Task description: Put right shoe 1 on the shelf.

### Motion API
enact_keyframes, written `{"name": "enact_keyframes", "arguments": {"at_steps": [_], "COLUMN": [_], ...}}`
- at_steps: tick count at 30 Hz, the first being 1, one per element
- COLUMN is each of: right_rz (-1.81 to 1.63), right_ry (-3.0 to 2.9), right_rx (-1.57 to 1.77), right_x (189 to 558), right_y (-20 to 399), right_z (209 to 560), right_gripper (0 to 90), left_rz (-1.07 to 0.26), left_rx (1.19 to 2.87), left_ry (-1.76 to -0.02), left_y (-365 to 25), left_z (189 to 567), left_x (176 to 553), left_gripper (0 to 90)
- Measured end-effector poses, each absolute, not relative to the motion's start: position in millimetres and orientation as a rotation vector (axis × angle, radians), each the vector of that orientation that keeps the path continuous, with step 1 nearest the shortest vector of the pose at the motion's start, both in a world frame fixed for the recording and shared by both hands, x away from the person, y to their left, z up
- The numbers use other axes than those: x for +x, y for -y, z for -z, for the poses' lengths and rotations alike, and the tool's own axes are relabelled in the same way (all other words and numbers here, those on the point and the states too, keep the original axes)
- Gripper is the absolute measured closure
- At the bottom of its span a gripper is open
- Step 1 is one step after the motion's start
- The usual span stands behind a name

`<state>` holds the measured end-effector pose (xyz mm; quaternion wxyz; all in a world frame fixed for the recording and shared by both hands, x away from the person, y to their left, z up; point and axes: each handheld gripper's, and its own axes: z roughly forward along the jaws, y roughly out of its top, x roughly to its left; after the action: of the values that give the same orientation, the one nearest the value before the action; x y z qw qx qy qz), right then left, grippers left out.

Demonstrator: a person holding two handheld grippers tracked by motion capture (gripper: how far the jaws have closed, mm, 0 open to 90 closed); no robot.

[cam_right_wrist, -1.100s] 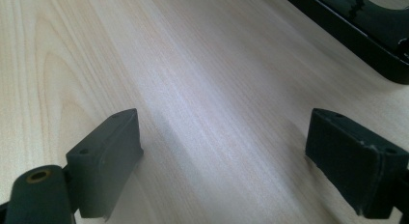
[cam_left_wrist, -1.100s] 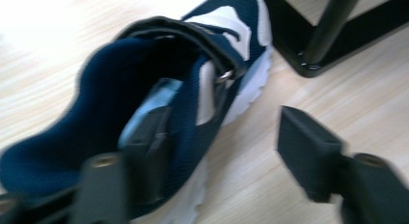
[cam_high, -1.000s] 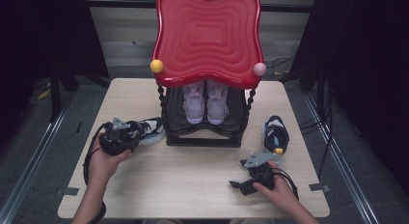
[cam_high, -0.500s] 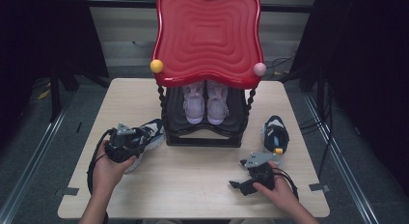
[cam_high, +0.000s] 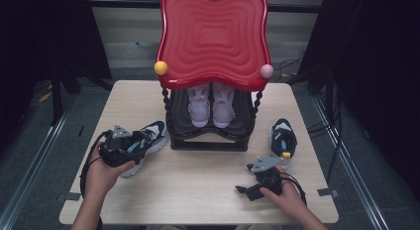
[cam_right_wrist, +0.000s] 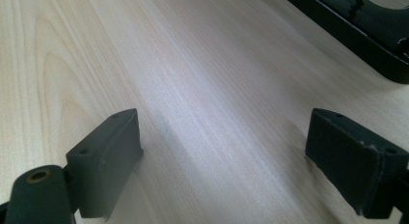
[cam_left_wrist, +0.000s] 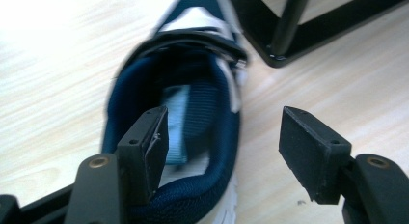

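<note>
A navy and white sneaker (cam_high: pixel 148 139) (cam_left_wrist: pixel 193 89) lies on the wooden table (cam_high: pixel 198 175), left of the black rack. My left gripper (cam_high: pixel 138 143) (cam_left_wrist: pixel 224 122) is at its heel. One jaw dips into the shoe's opening and the other stands outside over the table, with the collar wall between them. The jaws have just been opening, and the pads are clear of the collar. My right gripper (cam_high: pixel 243 190) (cam_right_wrist: pixel 224 125) rests open at the front right over bare wood, nothing between its fingers. A second matching sneaker (cam_high: pixel 284 139) lies to the right of the rack.
A black rack (cam_high: pixel 208 138) with a wavy red top (cam_high: pixel 214 36) stands at the table's middle back. A pale pink pair of shoes (cam_high: pixel 211 107) sits on its shelf. A yellow ball (cam_high: pixel 161 68) and a pink ball (cam_high: pixel 267 71) mark the top's front corners.
The left hand and the navy sneaker have shifted slightly toward the near edge of the table. The right hand has kept still.
</note>
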<state>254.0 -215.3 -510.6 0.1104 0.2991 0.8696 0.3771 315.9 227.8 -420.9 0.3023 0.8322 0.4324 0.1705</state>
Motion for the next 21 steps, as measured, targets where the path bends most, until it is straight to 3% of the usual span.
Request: {"name": "enact_keyframes", "arguments": {"at_steps": [9,16,21], "right_rz": [-1.108,-1.108,-1.108], "right_ry": [-2.555,-2.555,-2.555], "right_rx": [0.881,0.879,0.881], "right_x": [253.9,254.0,254.0], "right_y": [215.3,215.3,215.3], "right_z": [510.6,510.6,510.6], "right_gripper": [11.7,11.7,11.7], "left_rz": [-0.411,-0.413,-0.408], "left_rx": [2.260,2.285,2.289], "left_ry": [-1.119,-1.134,-1.121], "left_y": [-216.4,-219.4,-220.4], "left_z": [420.2,423.6,422.2], "left_x": [308.9,312.7,312.2], "left_gripper": [39.6,61.0,69.1]}}
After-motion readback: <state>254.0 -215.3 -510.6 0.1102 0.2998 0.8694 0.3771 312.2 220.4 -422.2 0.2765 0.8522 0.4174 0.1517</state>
